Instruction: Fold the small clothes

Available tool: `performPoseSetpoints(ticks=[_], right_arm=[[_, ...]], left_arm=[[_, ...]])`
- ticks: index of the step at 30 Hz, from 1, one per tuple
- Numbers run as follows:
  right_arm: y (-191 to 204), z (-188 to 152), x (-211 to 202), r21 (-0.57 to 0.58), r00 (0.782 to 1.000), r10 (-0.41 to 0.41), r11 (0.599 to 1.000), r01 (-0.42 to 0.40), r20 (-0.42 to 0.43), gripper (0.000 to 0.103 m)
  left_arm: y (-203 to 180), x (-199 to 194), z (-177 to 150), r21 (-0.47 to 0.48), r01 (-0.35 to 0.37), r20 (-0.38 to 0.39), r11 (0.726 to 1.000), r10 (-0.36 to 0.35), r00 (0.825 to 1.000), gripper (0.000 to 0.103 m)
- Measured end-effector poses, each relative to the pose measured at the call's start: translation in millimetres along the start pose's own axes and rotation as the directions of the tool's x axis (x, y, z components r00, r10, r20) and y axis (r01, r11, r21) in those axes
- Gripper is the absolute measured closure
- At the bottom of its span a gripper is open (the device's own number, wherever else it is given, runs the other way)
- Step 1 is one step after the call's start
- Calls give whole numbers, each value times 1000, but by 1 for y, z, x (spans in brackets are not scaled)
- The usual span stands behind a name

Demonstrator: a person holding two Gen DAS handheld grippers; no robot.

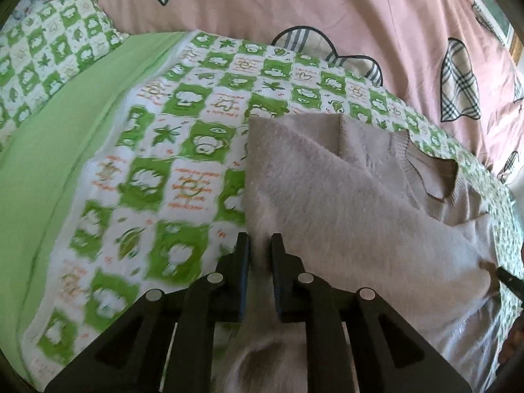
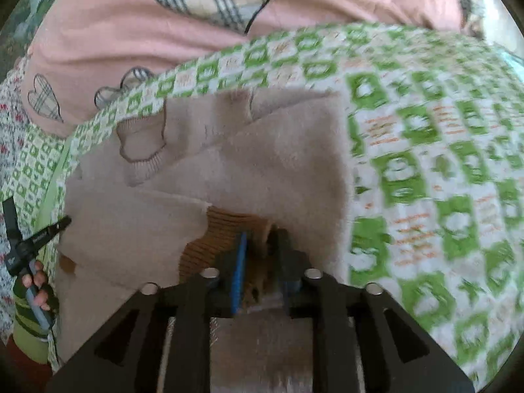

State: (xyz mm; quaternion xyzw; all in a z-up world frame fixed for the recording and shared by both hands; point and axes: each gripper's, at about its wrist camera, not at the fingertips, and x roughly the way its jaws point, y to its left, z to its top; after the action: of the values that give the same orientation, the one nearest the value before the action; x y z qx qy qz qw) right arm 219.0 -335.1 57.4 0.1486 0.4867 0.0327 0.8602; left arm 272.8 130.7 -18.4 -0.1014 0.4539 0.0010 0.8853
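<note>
Fuzzy pale-beige sweater [image 1: 327, 196] is the thing here, and the left gripper [image 1: 260, 245] at bottom centre has its fingers nearly together, pinching the sweater's left edge. In the right wrist view, the right gripper [image 2: 260, 245] is clamped on a brown ribbed cuff [image 2: 226, 232]. Further up, the sweater looks partly folded, ribbed neckline [image 1: 422, 167] showing right of centre, lying on a green-and-white checked sheet [image 1: 183, 124]. Pink quilt [image 1: 294, 3] with plaid hearts fills the top

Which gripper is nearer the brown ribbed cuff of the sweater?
Right. The right gripper is clamped on the brown ribbed cuff. The left gripper pinches the sweater elsewhere, at its fuzzy edge.
</note>
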Motion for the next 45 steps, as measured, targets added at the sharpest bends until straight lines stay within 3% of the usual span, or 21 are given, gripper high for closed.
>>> performPoseSetpoints(ticks=[1, 2, 6, 12, 14, 17, 21, 27, 29, 34, 37, 39, 45], right_arm=[[-1, -2, -8, 12, 1000, 21, 1000, -22, 12, 53], [-2, -6, -18, 22, 999, 42, 999, -43, 20, 50], [-1, -27, -46, 29, 995, 94, 995, -94, 24, 48], [-2, -69, -72, 45, 991, 136, 990, -136, 0, 47], [-1, -82, -80, 43, 990, 144, 989, -144, -4, 46], [0, -100, -92, 44, 989, 150, 988, -150, -3, 43], [5, -118, -103, 33, 986, 168, 985, -168, -2, 41], [11, -131, -116, 13, 978, 211, 977, -211, -3, 39], [10, -137, -126, 5, 977, 212, 977, -212, 10, 37], [3, -153, -142, -4, 971, 236, 972, -236, 18, 34], [-3, -168, -149, 5, 959, 284, 959, -284, 6, 34], [-11, -181, -155, 14, 950, 313, 950, -313, -5, 34], [-36, -219, -172, -7, 950, 306, 952, -307, -59, 34]], left_arm=[[0, -12, -5, 7, 3, 4, 1000, -4, 1000, 90], [-1, -20, -10, 13, 7, 8, 1000, -7, 1000, 90], [-4, -59, -46, 39, 35, -2, 999, -35, 999, 85], [-2, -109, -119, 53, 27, -44, 998, -25, 999, 69], [-1, -121, -136, 42, 34, -61, 999, -32, 998, 52], [0, -135, -161, 17, 35, -99, 999, -33, 995, 40], [-3, -147, -192, 6, 9, -163, 1000, -8, 987, 36], [-2, -156, -236, 129, -36, -249, 991, 68, 966, 37], [14, -166, -246, 104, -23, -256, 994, 49, 965, 37], [52, -190, -260, -34, 92, -238, 995, -97, 966, 37], [53, -191, -265, -83, 180, -249, 980, -196, 949, 35], [46, -186, -270, -87, 209, -278, 974, -225, 934, 32], [21, -189, -286, -3, 240, -289, 971, -231, 929, 29]])
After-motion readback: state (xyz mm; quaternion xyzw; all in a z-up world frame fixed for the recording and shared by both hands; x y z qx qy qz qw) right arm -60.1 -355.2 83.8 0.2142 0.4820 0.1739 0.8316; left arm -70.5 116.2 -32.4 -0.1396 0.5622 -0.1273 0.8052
